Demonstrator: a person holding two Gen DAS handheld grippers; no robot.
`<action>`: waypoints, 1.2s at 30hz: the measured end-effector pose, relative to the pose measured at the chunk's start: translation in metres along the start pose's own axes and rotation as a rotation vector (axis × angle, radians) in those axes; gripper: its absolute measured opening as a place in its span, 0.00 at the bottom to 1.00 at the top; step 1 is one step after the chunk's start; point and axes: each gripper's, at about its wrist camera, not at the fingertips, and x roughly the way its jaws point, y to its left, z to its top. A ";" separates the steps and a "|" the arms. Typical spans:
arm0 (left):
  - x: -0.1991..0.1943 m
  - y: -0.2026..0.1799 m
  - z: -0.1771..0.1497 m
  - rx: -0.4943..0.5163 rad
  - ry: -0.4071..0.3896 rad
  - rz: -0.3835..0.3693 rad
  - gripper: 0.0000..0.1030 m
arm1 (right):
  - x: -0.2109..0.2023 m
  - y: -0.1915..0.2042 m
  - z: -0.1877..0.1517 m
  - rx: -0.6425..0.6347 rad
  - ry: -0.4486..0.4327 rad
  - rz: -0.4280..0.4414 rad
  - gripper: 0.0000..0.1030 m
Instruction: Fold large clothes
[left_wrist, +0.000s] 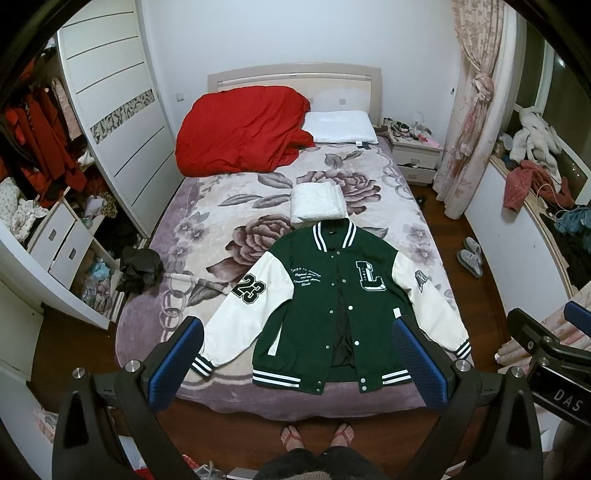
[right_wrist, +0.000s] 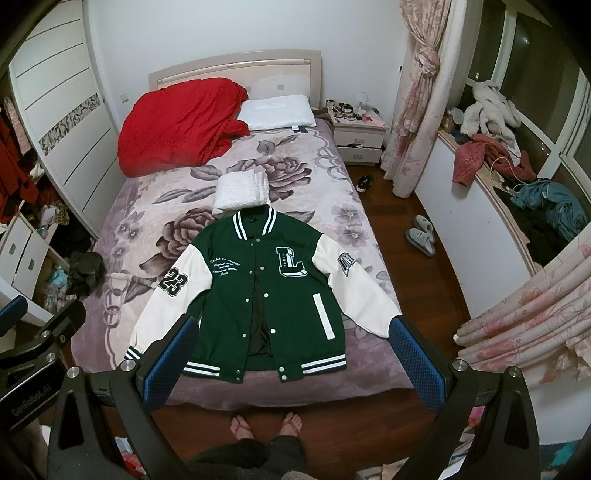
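A green varsity jacket (left_wrist: 325, 295) (right_wrist: 258, 291) with white sleeves, a "23" patch and an "L" patch lies spread flat, front up, at the foot of the bed (left_wrist: 155, 325) (right_wrist: 96, 339). Its snaps are partly undone. My left gripper (left_wrist: 299, 360) hangs open high above the jacket's hem, holding nothing. My right gripper (right_wrist: 293, 356) is open too, also well above the hem and empty. Each gripper shows at the edge of the other's view. A folded white garment (left_wrist: 317, 205) (right_wrist: 242, 192) rests just beyond the collar.
A red quilt (left_wrist: 240, 129) and a white pillow (left_wrist: 340, 125) sit at the headboard. An open wardrobe (left_wrist: 44, 147) stands left, a nightstand (left_wrist: 413, 147) and curtains (left_wrist: 472, 110) right. Slippers (right_wrist: 421, 232) lie on the wood floor. A person's feet (left_wrist: 317, 437) stand at the bed's foot.
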 end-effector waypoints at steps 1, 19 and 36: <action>0.000 0.000 0.001 0.000 0.000 0.000 1.00 | 0.000 0.000 0.000 0.001 0.000 0.001 1.00; -0.003 -0.001 0.018 -0.001 -0.006 -0.001 1.00 | -0.003 0.004 -0.001 -0.001 -0.006 -0.003 1.00; -0.002 -0.002 0.017 0.000 -0.010 -0.001 1.00 | 0.005 0.013 0.003 0.002 -0.006 -0.002 1.00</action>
